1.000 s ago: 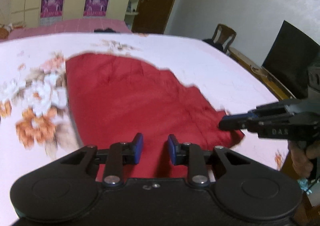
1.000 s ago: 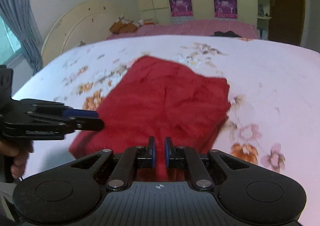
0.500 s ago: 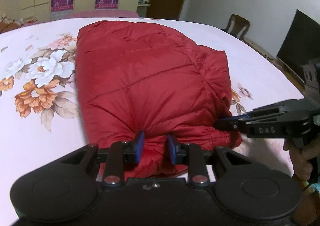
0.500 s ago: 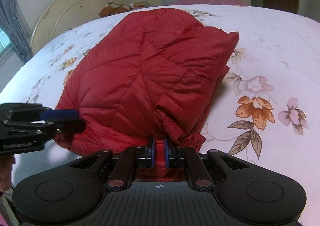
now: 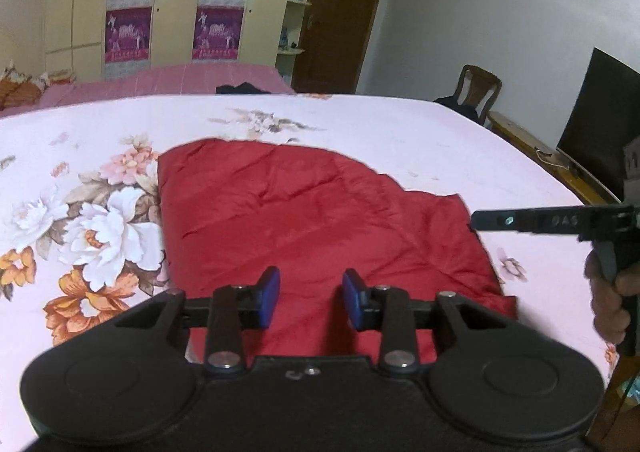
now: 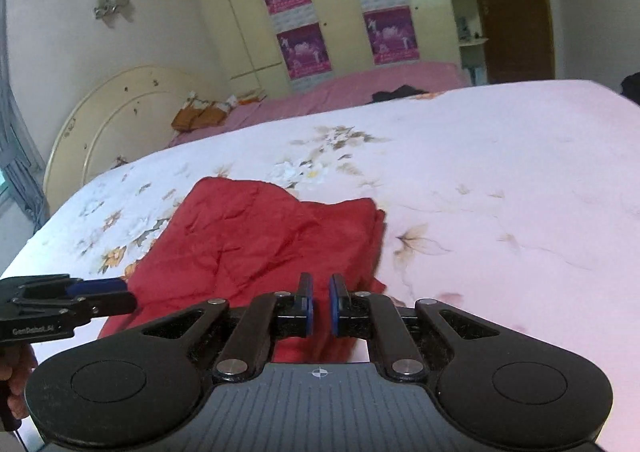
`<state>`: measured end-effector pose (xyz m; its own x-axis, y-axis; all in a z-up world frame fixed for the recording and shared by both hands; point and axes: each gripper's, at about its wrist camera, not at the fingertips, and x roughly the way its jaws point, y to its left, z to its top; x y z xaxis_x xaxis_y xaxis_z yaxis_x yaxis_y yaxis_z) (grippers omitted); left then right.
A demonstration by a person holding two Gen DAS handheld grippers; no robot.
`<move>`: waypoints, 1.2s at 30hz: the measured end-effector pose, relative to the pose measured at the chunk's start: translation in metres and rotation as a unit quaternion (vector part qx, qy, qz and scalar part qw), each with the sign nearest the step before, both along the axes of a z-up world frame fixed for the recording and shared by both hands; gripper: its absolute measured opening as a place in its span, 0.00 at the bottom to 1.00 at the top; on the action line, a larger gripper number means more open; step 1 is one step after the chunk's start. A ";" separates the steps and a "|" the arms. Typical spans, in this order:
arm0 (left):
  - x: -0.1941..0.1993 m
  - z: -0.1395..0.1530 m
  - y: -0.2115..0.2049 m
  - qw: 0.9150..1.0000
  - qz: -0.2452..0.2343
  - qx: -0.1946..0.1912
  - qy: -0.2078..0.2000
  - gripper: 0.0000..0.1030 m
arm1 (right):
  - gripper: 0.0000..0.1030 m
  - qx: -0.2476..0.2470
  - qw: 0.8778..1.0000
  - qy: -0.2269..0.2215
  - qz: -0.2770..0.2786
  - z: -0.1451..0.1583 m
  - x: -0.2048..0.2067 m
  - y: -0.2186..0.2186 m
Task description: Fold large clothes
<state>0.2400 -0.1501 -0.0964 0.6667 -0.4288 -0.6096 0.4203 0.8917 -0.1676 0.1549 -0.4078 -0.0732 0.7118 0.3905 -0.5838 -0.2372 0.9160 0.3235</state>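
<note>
A red padded jacket (image 5: 312,220) lies folded and flat on the pink floral bedsheet (image 5: 400,132); it also shows in the right wrist view (image 6: 256,244). My left gripper (image 5: 310,292) is open and empty, raised above the jacket's near edge. My right gripper (image 6: 319,302) has its blue pads a narrow gap apart with nothing between them, above the jacket's near right corner. Each gripper shows in the other's view, the right one at the jacket's right edge (image 5: 520,221), the left one at its left edge (image 6: 100,294).
A second bed with a pink cover (image 6: 360,88) and a dark garment (image 6: 396,94) stands behind. A wardrobe with posters (image 5: 176,0) lines the far wall. A chair (image 5: 478,90), a wooden bench (image 5: 536,148) and a dark screen (image 5: 596,124) stand at the right.
Both grippers have let go of the jacket's near edge and lifted up and back. The left jaws opened wider. The jacket has settled flatter on the bed.
</note>
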 end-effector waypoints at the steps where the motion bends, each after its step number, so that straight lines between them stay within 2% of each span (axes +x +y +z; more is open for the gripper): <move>1: 0.002 -0.004 0.001 1.000 0.001 0.001 0.003 0.32 | 0.08 -0.008 1.000 0.006 -0.002 -0.007 0.007 0.004; 9: 0.001 -0.019 0.005 1.000 -0.003 -0.001 0.011 0.32 | 0.08 0.015 0.998 0.053 -0.024 -0.057 0.020 0.005; 14: 0.003 -0.004 0.012 1.000 -0.001 -0.005 0.019 0.33 | 0.08 0.033 0.996 0.064 -0.045 -0.048 0.022 0.001; 15: 0.004 -0.001 0.017 1.000 0.006 -0.009 0.016 0.41 | 0.08 0.047 0.995 0.054 -0.064 -0.041 0.016 -0.007; 16: 0.005 0.001 0.023 1.000 0.015 -0.016 0.012 0.56 | 0.08 0.062 0.993 0.052 -0.080 -0.036 0.012 -0.014; 18: 0.008 0.003 0.038 0.999 0.037 -0.038 0.013 0.79 | 0.08 0.086 0.989 0.078 -0.092 -0.033 0.012 -0.026; 21: 0.023 -0.004 0.051 0.996 0.049 -0.066 0.043 0.77 | 0.08 0.100 0.986 0.088 -0.097 -0.035 0.015 -0.032; 22: 0.027 -0.007 0.053 0.994 0.044 -0.079 0.055 0.72 | 0.08 0.115 0.983 0.097 -0.101 -0.038 0.018 -0.034; 25: 0.035 -0.016 0.055 0.990 0.039 -0.111 0.079 0.71 | 0.11 0.173 0.969 0.126 -0.122 -0.049 0.025 -0.043; 26: 0.036 -0.018 0.056 0.989 0.042 -0.115 0.081 0.71 | 0.39 0.185 0.966 0.130 -0.128 -0.050 0.025 -0.046; 27: 0.036 -0.019 0.057 0.988 0.045 -0.118 0.083 0.71 | 0.76 0.190 0.965 0.122 -0.135 -0.050 0.022 -0.048; 29: 0.037 -0.021 0.059 0.987 0.048 -0.127 0.087 0.71 | 0.80 0.196 0.967 0.103 -0.128 -0.045 0.016 -0.048; 31: 0.037 -0.023 0.063 0.985 0.047 -0.138 0.092 0.71 | 0.80 0.208 0.963 0.120 -0.120 -0.050 0.021 -0.048; 36: 0.047 -0.034 0.074 0.976 0.053 -0.175 0.121 0.71 | 0.80 0.262 0.945 0.158 -0.121 -0.075 0.034 -0.053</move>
